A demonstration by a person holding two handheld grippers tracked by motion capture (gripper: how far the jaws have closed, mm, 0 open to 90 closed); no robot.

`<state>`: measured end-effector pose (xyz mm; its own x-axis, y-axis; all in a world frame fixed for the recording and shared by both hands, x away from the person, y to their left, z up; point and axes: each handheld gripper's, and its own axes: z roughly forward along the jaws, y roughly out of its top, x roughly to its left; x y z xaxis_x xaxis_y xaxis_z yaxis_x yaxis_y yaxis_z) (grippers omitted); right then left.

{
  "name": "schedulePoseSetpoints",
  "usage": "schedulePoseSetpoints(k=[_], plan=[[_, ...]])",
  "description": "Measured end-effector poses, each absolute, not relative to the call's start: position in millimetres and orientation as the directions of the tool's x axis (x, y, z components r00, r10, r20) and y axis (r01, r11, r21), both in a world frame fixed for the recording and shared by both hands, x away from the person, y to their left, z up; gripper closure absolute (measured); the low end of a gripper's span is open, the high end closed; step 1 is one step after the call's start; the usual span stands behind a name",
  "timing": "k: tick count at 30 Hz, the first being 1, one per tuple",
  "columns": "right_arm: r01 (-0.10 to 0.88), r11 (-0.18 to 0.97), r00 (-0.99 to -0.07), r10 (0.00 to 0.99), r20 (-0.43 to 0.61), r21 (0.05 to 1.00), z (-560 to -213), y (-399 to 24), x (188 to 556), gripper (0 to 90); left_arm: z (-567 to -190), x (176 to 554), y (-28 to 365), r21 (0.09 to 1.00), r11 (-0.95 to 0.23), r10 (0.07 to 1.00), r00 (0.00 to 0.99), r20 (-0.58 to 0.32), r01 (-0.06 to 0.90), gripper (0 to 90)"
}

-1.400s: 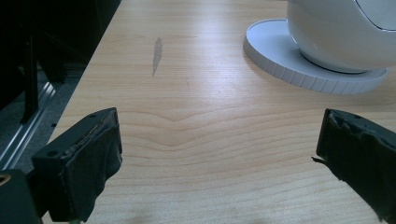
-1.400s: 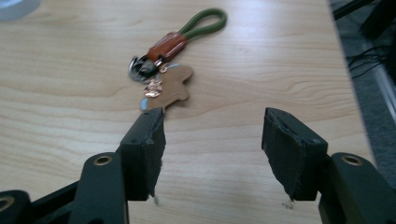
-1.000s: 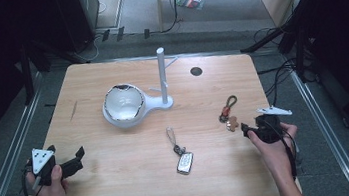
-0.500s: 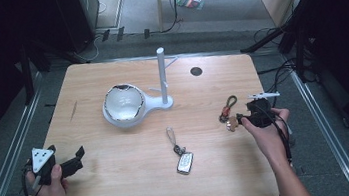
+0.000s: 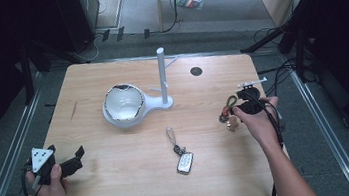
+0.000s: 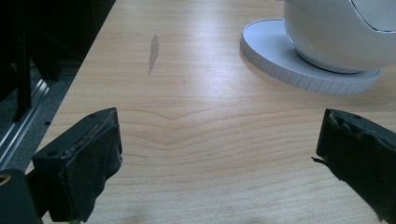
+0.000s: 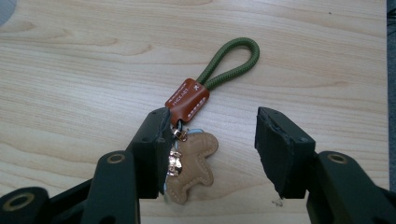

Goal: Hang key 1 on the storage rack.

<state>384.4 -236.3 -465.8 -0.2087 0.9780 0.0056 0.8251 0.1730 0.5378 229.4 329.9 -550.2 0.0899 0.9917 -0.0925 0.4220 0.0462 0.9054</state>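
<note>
Straddling tan leather charm (image 7: pixel 191 165), green cord loop (image 7: pixel 233 60), right gripper (image 7: pixel 210 149) jaws apart

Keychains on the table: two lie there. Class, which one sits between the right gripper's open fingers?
The green-cord keychain with the tan leather charm, between the right gripper fingers. The other keychain, with a grey remote fob, lies alone mid-table.

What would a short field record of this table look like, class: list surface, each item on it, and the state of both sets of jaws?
surface: wooden table
white bowl on stand, round base joined to an upright post
key fob with strap, near table middle, untouched
keyring: green cord loop, brown leather tab, tan leather charm, lying flat
left gripper: jaws open, over bare wood, facing the bowl's base
right gripper: jaws open, straddling the keyring's charm, not yet closed
</note>
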Motion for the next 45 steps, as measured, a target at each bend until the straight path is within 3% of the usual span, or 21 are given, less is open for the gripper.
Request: schedulePoseSetpoints(k=[8, 21, 34, 45], plan=[[0.848, 0.171, -0.197, 0.980, -0.001, 0.502, -466.3, -231.7, 395.3, 47.3, -550.1, 229.3, 330.4, 0.905, 0.050, 0.992, 0.088, -0.096, 0.422, 0.5], [0.910, 0.082, -0.129, 0.988, 0.088, 0.407, -479.9, -226.3, 419.4, 48.2, -550.0, 230.2, 330.4, 0.904, 0.047, 0.992, 0.084, -0.091, 0.425, 0.6], [0.945, -0.019, -0.008, 0.997, 0.082, 0.326, -492.5, -215.0, 439.3, 51.2, -550.1, 229.9, 330.3, 0.906, 0.052, 0.992, 0.081, -0.094, 0.421, 0.6], [0.959, -0.044, 0.023, 0.997, 0.079, 0.280, -496.3, -210.7, 446.3, 51.6, -550.1, 229.9, 330.4, 0.906, 0.053, 0.992, 0.079, -0.095, 0.421, 0.6]])
